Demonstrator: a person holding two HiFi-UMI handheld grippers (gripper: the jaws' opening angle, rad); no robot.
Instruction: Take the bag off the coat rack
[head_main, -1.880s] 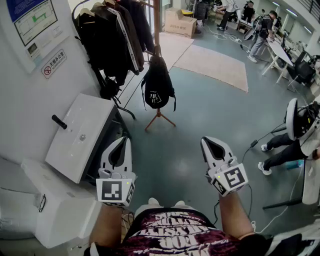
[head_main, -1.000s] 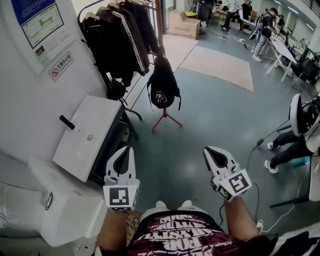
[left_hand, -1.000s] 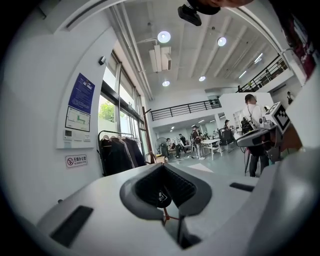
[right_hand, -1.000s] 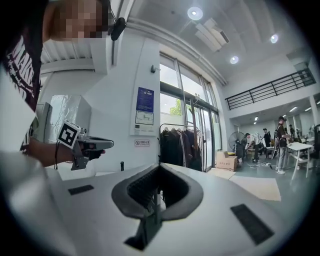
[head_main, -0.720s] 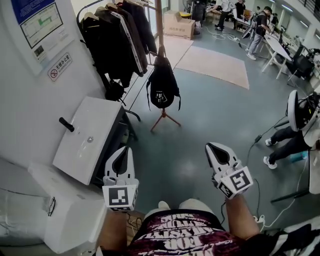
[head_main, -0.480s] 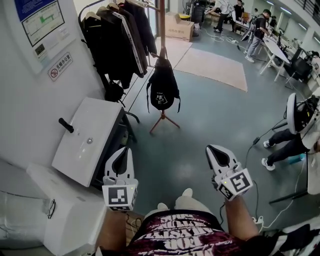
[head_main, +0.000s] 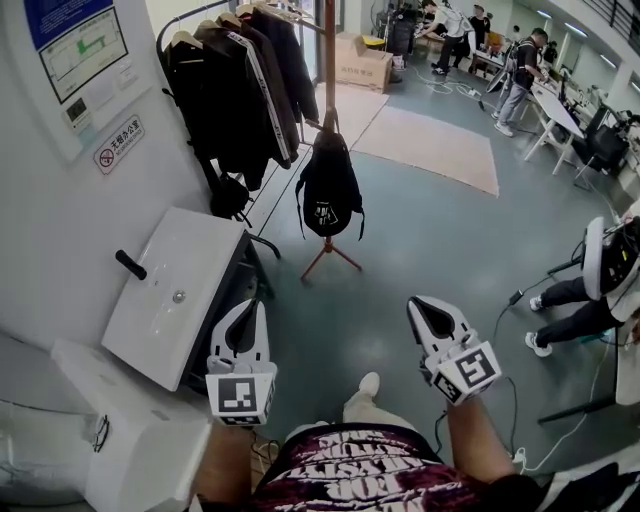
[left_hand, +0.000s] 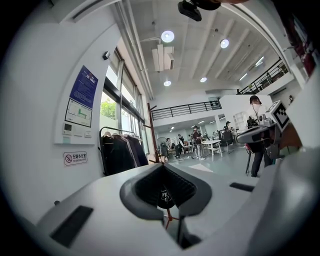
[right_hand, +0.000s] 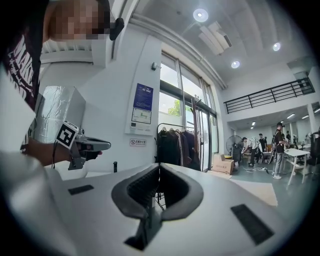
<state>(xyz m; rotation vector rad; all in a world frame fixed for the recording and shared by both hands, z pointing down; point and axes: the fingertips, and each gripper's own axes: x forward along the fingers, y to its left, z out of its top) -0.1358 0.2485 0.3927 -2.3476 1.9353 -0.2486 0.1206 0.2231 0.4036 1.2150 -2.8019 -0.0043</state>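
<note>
A black backpack (head_main: 328, 190) hangs by its top loop on a wooden coat rack pole (head_main: 329, 60) with tripod feet (head_main: 331, 256). It is some way ahead of me across the grey floor. My left gripper (head_main: 258, 306) is shut and empty, held level at lower left, pointing toward the rack. My right gripper (head_main: 416, 304) is shut and empty at lower right. In the left gripper view, the backpack (left_hand: 165, 197) shows small just past the closed left gripper (left_hand: 163, 166). In the right gripper view, dark coats (right_hand: 175, 146) lie beyond the closed right gripper (right_hand: 159, 167).
A clothes rail with dark jackets (head_main: 236, 85) stands left of the rack against the wall. A white cabinet with a black handle (head_main: 176, 282) is near my left side. A seated person's legs (head_main: 566, 304) and cables are at right. A carpet (head_main: 430, 146) and standing people lie farther back.
I have stepped forward, so the rack and backpack sit slightly nearer and more to the right. Both grippers moved along with me and stayed shut.
</note>
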